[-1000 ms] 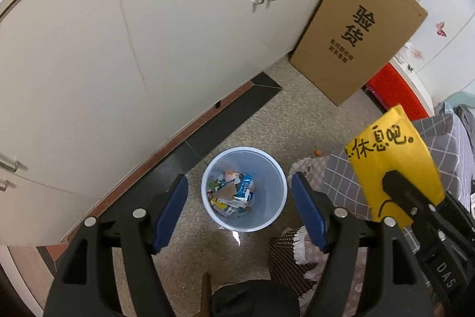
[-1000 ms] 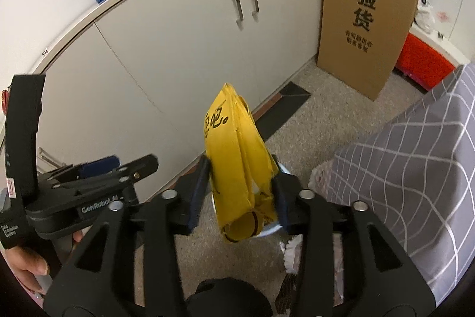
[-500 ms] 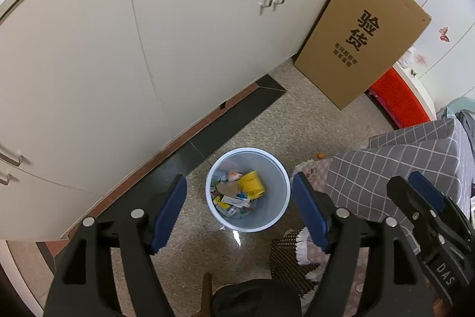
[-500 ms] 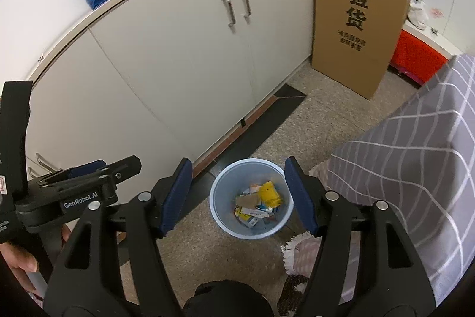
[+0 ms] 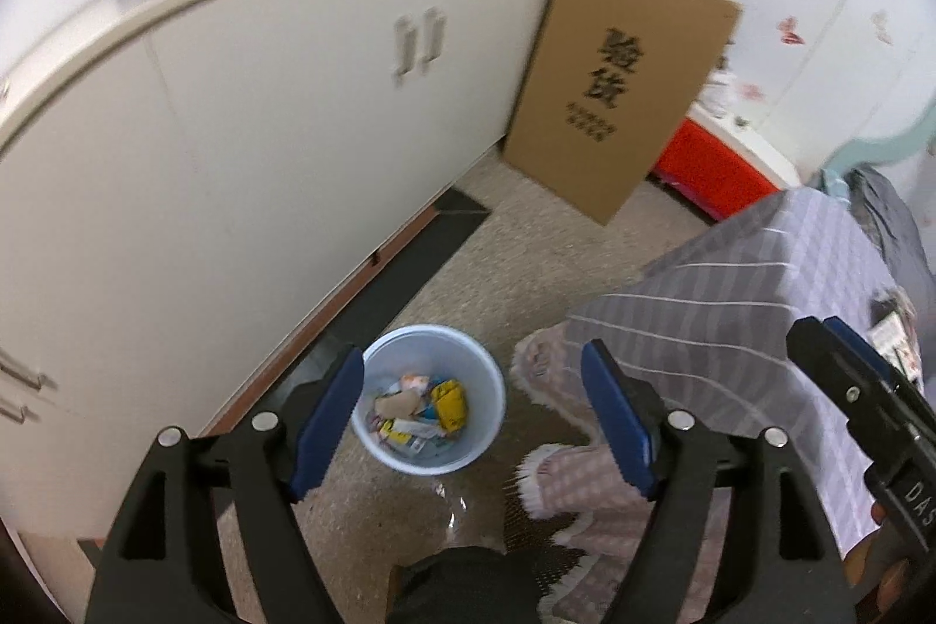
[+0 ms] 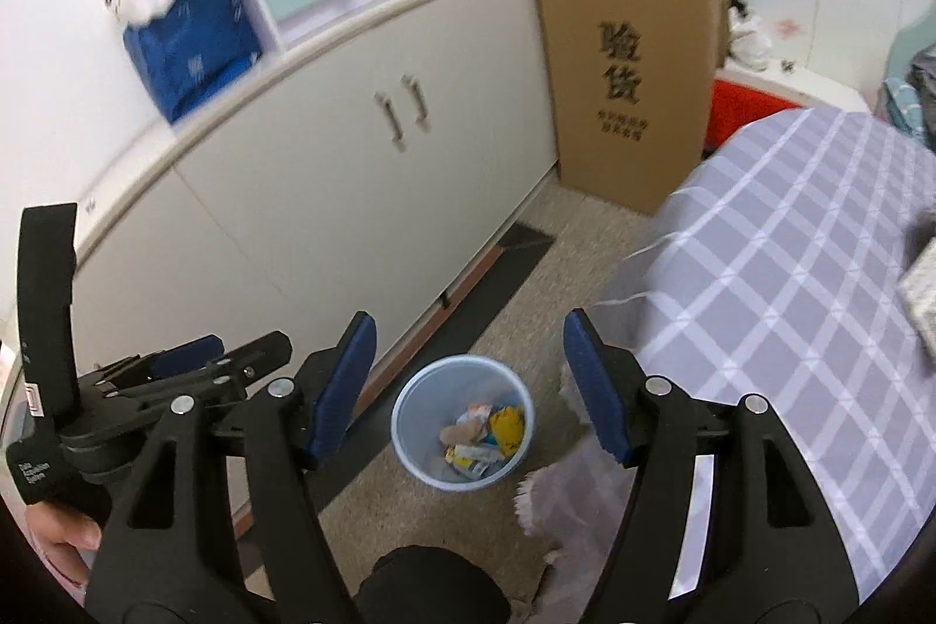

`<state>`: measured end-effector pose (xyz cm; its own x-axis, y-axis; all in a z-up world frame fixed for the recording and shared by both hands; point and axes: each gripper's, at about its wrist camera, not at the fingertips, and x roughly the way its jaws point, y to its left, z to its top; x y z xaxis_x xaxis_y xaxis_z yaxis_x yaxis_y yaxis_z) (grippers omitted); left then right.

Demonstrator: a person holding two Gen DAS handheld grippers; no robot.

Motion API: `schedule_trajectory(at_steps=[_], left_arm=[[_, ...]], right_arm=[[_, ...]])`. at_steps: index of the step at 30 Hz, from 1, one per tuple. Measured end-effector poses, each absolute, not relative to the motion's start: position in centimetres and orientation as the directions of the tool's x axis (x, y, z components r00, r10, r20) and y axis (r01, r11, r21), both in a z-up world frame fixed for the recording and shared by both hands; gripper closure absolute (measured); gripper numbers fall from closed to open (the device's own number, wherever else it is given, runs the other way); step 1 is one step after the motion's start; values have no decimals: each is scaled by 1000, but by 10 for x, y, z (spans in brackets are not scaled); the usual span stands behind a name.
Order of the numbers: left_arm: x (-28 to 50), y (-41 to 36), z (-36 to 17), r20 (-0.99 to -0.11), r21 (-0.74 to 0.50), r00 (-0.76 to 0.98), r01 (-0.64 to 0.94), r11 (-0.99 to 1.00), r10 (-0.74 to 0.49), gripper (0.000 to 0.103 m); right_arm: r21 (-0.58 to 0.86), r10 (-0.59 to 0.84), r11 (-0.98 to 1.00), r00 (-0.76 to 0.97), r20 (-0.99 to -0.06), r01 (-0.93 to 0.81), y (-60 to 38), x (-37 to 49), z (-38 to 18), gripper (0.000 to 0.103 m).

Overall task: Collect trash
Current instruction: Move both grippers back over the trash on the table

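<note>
Both hand-held grippers, left (image 5: 471, 419) and right (image 6: 468, 384), hang empty with jaws apart above my trash bin (image 6: 462, 422) on the floor near the cabinet (image 6: 327, 191); remaining trash likely lies right, on the checked bed (image 6: 790, 285), nearer my right hand.

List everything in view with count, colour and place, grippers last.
waste bin: one, pale blue, on the floor by the cabinet
trash: several pieces, yellow, tan and white, inside the bin
cabinet: one, cream, along the wall
cardboard sheet: one, brown, leaning at the cabinet's end
checked cloth: one, grey and white, at right
blue bag: one, on the cabinet top
red box: one, behind the cardboard
left gripper: one, black with blue pads, open
right gripper: one, black with blue pads, open
</note>
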<state>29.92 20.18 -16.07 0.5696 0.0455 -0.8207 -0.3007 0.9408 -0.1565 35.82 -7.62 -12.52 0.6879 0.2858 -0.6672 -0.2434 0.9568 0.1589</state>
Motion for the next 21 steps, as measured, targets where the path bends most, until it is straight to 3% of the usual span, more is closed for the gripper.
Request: schedule_trajectory(at_steps=[11, 21], left_arm=[[322, 60, -116, -765, -132, 640, -41, 990, -76, 23], [362, -84, -98, -742, -126, 633, 196, 972, -223, 21]], right_arm=[[204, 129, 979, 817, -562, -15, -229, 314, -78, 32], [275, -28, 939, 846, -532, 204, -358, 284, -75, 31]])
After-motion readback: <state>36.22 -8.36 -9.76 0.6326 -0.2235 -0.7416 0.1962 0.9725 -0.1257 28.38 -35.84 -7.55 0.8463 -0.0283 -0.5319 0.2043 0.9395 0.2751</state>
